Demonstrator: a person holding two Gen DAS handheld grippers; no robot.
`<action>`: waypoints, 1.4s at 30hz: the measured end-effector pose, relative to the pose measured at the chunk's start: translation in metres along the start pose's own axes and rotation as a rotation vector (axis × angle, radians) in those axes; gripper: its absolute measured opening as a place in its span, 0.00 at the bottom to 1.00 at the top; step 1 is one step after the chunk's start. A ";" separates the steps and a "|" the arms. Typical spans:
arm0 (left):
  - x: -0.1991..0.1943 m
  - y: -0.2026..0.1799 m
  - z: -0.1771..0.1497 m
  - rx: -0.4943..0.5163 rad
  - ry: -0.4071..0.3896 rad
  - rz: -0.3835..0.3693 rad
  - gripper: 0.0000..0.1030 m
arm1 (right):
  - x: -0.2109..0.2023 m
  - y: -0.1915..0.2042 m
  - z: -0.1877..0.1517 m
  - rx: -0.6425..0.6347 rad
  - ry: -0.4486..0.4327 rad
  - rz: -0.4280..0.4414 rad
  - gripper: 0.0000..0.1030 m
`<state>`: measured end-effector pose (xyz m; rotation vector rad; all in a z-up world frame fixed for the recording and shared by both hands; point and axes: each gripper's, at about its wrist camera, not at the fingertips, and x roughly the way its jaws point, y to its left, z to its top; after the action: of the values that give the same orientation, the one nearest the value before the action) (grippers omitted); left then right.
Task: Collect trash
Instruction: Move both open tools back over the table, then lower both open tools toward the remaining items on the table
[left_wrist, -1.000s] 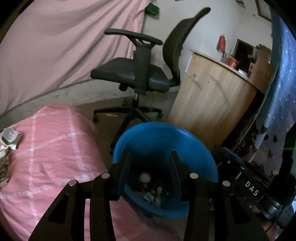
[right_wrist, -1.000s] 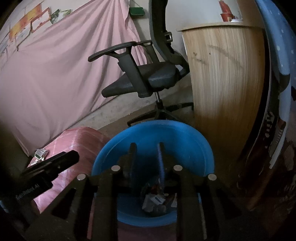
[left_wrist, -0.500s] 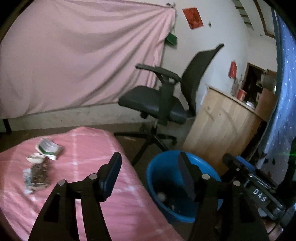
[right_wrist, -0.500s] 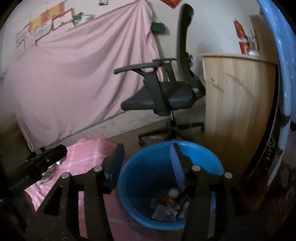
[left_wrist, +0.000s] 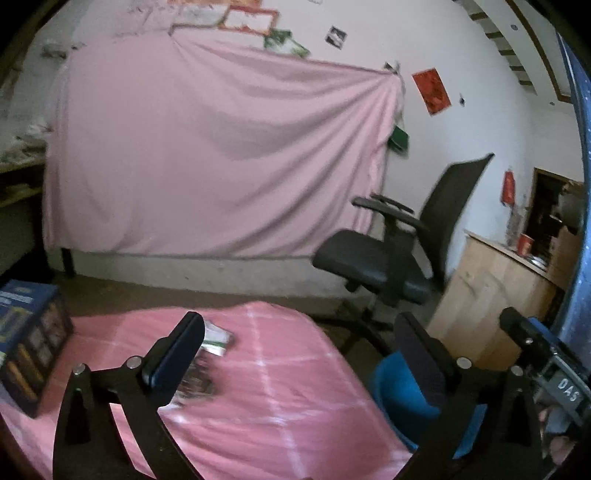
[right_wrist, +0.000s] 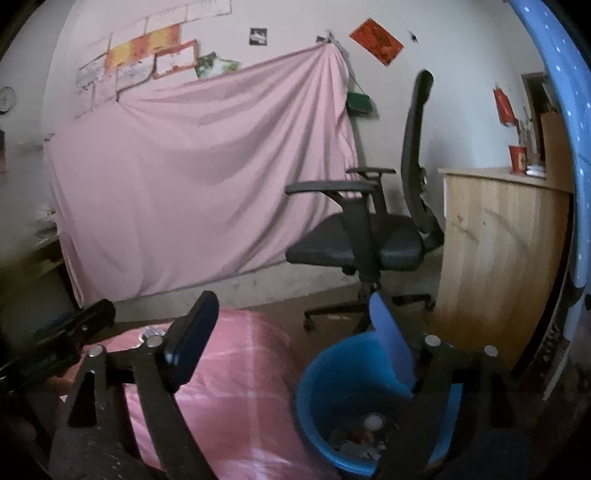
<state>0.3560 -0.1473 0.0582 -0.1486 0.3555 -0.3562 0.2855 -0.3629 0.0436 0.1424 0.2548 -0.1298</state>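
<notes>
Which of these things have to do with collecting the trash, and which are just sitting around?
Part of the job:
- blue bin, with scraps already inside
- wrappers left on the pink table cover
- left gripper and right gripper, both with fingers spread and empty

Just lying about:
- office chair
- wooden counter
- blue box
- pink sheet

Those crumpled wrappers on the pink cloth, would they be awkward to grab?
The wrappers look thin and crumpled, so probably light and floppy, likely to crush flat between fingers. Lying loose on the soft pink cloth, they may slide or flutter when nudged.
</notes>
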 end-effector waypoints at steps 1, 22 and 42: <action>-0.004 0.005 0.001 -0.001 -0.015 0.016 0.98 | -0.002 0.005 0.000 -0.002 -0.016 0.007 1.00; -0.083 0.108 -0.016 -0.020 -0.179 0.268 0.98 | -0.017 0.115 -0.021 -0.158 -0.190 0.229 1.00; -0.071 0.139 -0.044 -0.013 -0.170 0.306 0.98 | 0.010 0.138 -0.053 -0.222 -0.120 0.249 1.00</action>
<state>0.3213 0.0040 0.0116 -0.1343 0.2076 -0.0381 0.3027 -0.2203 0.0072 -0.0547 0.1288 0.1366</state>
